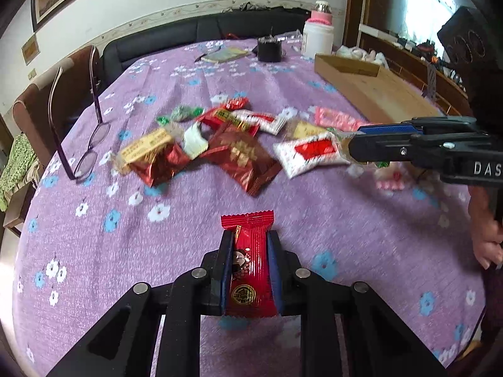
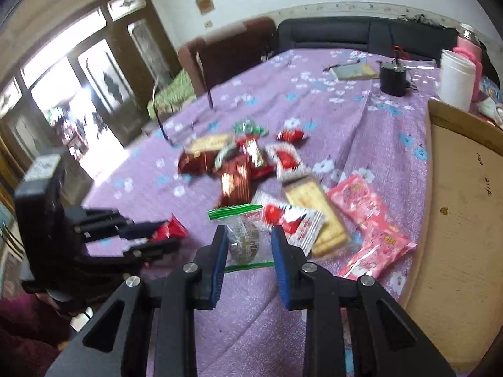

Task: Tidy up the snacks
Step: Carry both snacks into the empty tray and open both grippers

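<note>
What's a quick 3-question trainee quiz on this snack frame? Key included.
1. True or false: the left gripper grips a red packet.
2. What does the right gripper hold? A) clear packet with green edges B) pink packet C) glasses
3. Fill in: the wooden tray sits on the table's ___ side.

Key: 1 true; 2 A, the clear packet; 3 right.

Purple floral cloth, red wrappers

Purple counter cloth point(image 1: 283, 100) dotted with white and blue flowers; red gold-printed packet point(image 1: 250, 270); clear green-edged packet point(image 2: 243, 235) at 12 o'clock.
</note>
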`<state>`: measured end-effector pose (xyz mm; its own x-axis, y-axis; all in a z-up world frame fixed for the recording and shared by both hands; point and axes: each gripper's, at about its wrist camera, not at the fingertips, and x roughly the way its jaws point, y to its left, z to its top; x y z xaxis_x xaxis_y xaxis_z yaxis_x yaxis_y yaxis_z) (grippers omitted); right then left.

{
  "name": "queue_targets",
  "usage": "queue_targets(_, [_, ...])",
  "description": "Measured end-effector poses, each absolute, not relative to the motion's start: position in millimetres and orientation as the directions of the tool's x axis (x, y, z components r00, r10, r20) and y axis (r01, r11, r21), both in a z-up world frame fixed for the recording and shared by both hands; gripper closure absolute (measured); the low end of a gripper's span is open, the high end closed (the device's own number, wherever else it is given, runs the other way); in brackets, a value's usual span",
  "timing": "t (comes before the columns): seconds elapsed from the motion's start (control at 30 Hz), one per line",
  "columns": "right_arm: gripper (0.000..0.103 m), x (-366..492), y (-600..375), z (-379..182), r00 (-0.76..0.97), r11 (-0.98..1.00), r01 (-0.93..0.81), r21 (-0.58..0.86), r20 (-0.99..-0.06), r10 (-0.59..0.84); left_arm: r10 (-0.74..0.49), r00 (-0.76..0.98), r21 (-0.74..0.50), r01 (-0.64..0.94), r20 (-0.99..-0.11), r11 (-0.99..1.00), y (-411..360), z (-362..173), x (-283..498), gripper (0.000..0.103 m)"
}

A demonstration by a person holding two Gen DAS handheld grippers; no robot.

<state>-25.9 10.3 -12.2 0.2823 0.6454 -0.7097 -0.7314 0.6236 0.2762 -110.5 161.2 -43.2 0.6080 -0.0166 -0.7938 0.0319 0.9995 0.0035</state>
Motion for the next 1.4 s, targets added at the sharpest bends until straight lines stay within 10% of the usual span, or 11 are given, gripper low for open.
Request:
queue_targets(0.67, [0.076, 44.0, -110.8, 21.9, 0.527, 0.797, -0.417, 0.436, -0.599, 0.603, -0.121, 0.657, -0.033, 0.144, -0.744, 0.989, 60.6, 6.7, -16.8, 0.082])
queue_targets(1.4, [0.076, 91.6, -184.9, -19.4, 0.575, 0.936, -0.021, 0.351, -0.762, 0.298, -0.288, 0.548, -0.152, 0.281, -0.785, 0.948, -54.5, -34.9, 49.4, 0.083])
